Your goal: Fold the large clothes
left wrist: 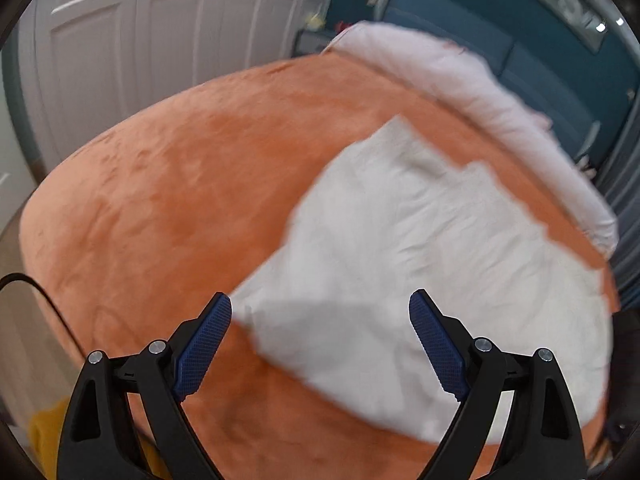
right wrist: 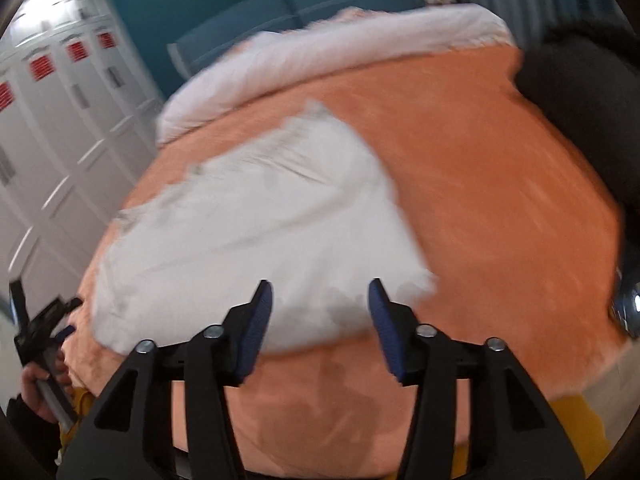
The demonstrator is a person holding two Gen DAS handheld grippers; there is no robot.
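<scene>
A large white garment lies spread flat on an orange blanket that covers the bed. My left gripper hovers open above the garment's near left corner, nothing between its blue pads. In the right wrist view the same white garment lies ahead on the orange blanket. My right gripper is open over its near edge, with nothing between the fingers. The left gripper shows at the far left, held in a hand.
A white duvet is bunched at the head of the bed before a blue headboard. White panelled wardrobe doors stand to the left. A dark shape sits at the bed's right side. Yellow fabric shows below the bed's near edge.
</scene>
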